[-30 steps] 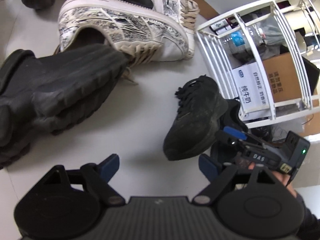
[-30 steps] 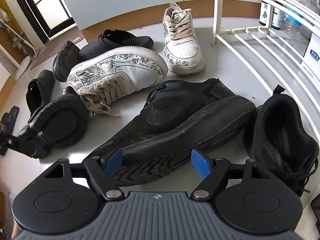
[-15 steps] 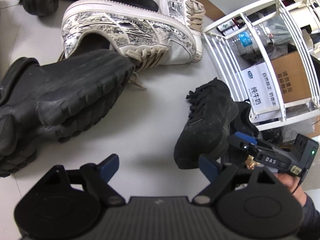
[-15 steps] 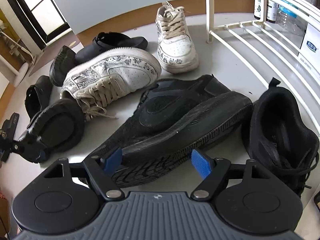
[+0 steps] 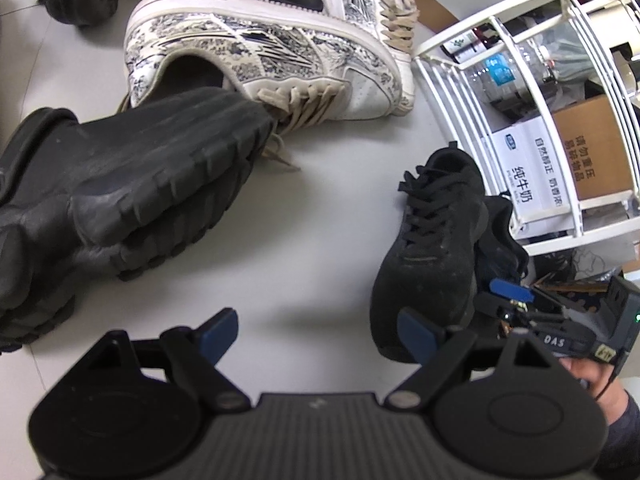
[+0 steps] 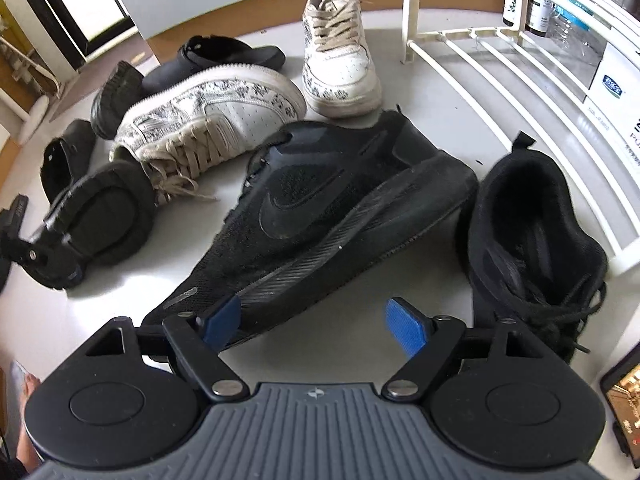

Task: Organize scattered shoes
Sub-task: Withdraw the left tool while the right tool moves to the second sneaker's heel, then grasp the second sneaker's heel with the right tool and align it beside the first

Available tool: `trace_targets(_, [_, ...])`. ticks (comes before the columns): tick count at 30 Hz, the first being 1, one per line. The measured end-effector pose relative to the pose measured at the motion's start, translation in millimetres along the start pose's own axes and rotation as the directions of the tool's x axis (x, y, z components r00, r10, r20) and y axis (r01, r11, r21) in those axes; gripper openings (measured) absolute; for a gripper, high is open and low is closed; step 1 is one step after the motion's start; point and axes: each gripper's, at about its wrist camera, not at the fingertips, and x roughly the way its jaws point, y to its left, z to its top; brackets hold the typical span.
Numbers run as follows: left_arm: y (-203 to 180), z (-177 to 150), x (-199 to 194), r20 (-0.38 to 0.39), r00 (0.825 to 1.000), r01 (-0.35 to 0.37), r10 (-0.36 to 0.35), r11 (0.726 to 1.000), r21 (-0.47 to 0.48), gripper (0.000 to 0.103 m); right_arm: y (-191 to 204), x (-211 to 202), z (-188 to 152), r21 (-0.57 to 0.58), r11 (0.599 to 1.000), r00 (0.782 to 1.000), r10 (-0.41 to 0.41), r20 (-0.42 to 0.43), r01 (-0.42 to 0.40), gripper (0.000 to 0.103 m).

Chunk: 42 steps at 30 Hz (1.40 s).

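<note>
The white floor fills both views, with a white wire rack along the right edge of the right wrist view. A black sneaker lies tipped on its side at centre there, its toe touching the left blue pad. A second black sneaker stands right of it against the rack. Two patterned white sneakers lie at upper centre, near black slippers. The right gripper has its fingers opening, pinching nothing. The left gripper holds its fingers wide over bare floor.
</note>
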Motion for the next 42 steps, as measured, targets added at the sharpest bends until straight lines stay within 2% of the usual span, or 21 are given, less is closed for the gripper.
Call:
trace_targets(5, [0.3, 2.4, -1.8, 0.012, 1.0, -0.008, 0.008, 1.0, 0.004, 0.089, -0.7, 0.1, -2.0, -0.015, 1.0, 1.0, -0.025, -0.016, 0.025, 0.088])
trace_targets(10, [3.8, 1.8, -0.3, 0.003, 1.0, -0.004, 0.004, 1.0, -0.015, 0.089, -7.7, 3.9, -3.6, -0.001, 1.0, 0.999, -0.025, -0.026, 0.025, 0.097])
trace_targets(15, [6.2, 2.2, 0.5, -0.001, 1.0, -0.007, 0.007, 1.0, -0.017, 0.089, -11.5, 4.2, -7.3, -0.017, 0.998, 0.997, -0.054, -0.046, 0.053, 0.098])
trace_targets(17, [7.2, 2.8, -0.2, 0.004, 1.0, -0.01, 0.01, 1.0, -0.019, 0.089, -9.7, 4.2, -10.5, -0.05, 0.994, 0.993, -0.102, -0.066, 0.099, 0.097])
trace_targets(18, [7.4, 3.0, -1.0, 0.01, 1.0, -0.011, 0.011, 1.0, -0.019, 0.089, -7.6, 4.3, -12.0, -0.073, 0.989, 0.988, -0.132, -0.077, 0.127, 0.091])
trace_targets(19, [7.7, 3.3, -2.0, 0.016, 1.0, -0.013, 0.013, 1.0, -0.019, 0.089, -6.9, 4.1, -12.9, -0.077, 0.988, 0.986, -0.144, -0.09, 0.137, 0.077])
trace_targets(20, [8.0, 3.6, -2.8, 0.021, 1.0, -0.014, 0.015, 1.0, -0.019, 0.089, -6.3, 3.9, -13.6, -0.08, 0.986, 0.983, -0.153, -0.103, 0.146, 0.074])
trace_targets(31, [10.2, 4.0, -1.7, 0.018, 1.0, -0.021, 0.022, 0.999, -0.031, 0.089, -11.1, 1.4, -7.4, 0.012, 0.997, 0.996, -0.076, -0.055, 0.077, 0.075])
trace_targets(35, [9.5, 4.4, -2.1, 0.019, 1.0, -0.021, 0.021, 0.999, -0.032, 0.089, -12.1, 6.0, -4.4, 0.035, 0.995, 0.995, -0.09, -0.048, 0.092, 0.078])
trace_targets(38, [8.9, 4.4, -2.4, 0.021, 1.0, -0.021, 0.022, 0.999, -0.032, 0.089, -13.7, 8.7, -0.4, 0.069, 0.995, 0.997, -0.071, -0.026, 0.073, 0.078])
trace_targets(42, [8.8, 4.1, -2.4, 0.023, 1.0, -0.02, 0.02, 0.999, -0.032, 0.089, -8.1, 14.8, 2.6, 0.047, 0.996, 0.997, -0.077, -0.005, 0.077, 0.078])
